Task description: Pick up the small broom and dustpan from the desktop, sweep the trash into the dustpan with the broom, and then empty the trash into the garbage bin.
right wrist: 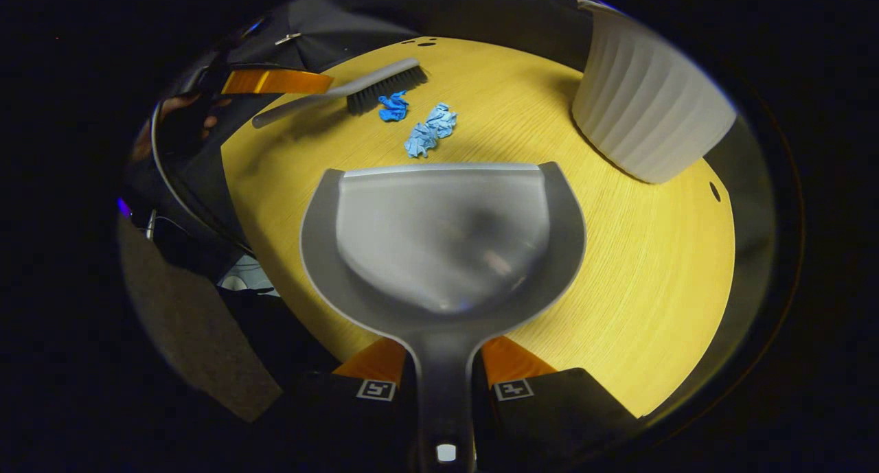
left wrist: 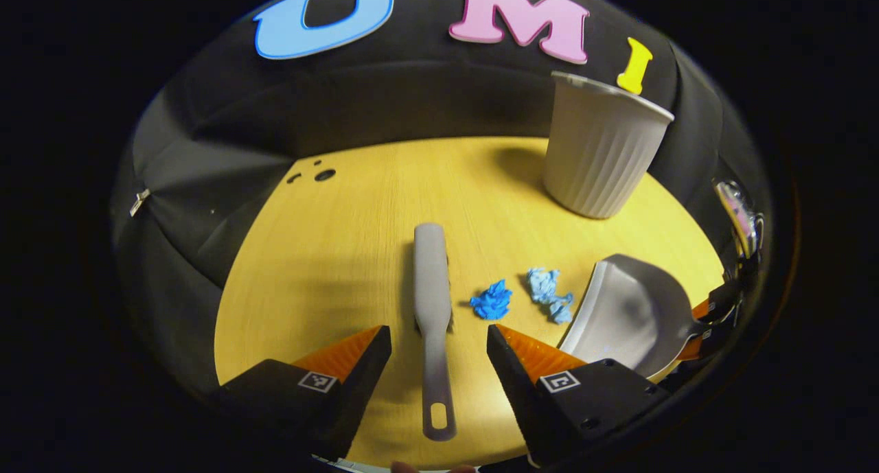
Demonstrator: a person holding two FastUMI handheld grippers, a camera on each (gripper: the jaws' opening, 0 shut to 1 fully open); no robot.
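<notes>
Broom (left wrist: 432, 301) is lying on the counter (left wrist: 329, 253) between the released left tongs (left wrist: 439, 353); blue trash (left wrist: 492, 300) is sitting beside it, then the dustpan (right wrist: 446, 239), its handle being gripped by the right tongs (right wrist: 443, 363), bin (left wrist: 601, 147) standing behind.

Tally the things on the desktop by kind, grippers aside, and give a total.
Broom: 1
Dustpan: 1
Blue paper wads: 2, one dark, one pale
Bin: 1
Total: 5
</notes>
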